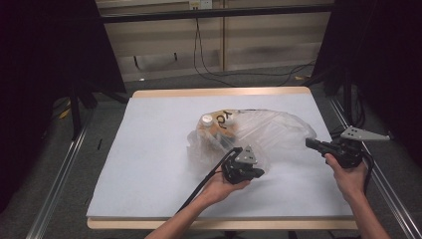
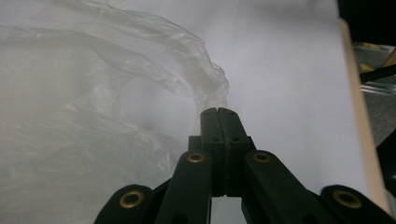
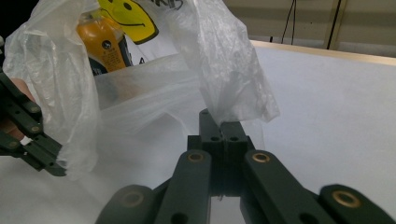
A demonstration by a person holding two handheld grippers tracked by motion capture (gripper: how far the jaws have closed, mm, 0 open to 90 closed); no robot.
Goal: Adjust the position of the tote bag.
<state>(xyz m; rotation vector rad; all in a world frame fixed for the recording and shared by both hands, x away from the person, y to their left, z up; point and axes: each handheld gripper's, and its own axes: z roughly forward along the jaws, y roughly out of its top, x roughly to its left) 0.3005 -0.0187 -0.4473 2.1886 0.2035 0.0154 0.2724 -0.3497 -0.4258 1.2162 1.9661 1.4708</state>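
A clear plastic bag (image 1: 271, 130) with a yellow smiley print (image 3: 130, 16) lies in the middle of the white-covered table (image 1: 149, 169). Inside it stands an orange bottle (image 3: 100, 42) with a white cap (image 1: 206, 119). My left gripper (image 1: 258, 173) is at the bag's near edge, and in the left gripper view its jaws (image 2: 217, 112) are shut on a bunched strip of the film (image 2: 140, 56). My right gripper (image 1: 308, 143) reaches in from the right; its jaws (image 3: 218, 120) pinch another flap of the bag (image 3: 229, 60). Between the two grips the mouth of the bag is held up.
The table's wooden rim (image 1: 219, 92) shows at the far side, with bare white cover left of the bag. Metal rails (image 1: 59, 174) run along the floor on both sides. Black cables (image 1: 209, 69) and dark stands (image 1: 74, 104) lie beyond the table.
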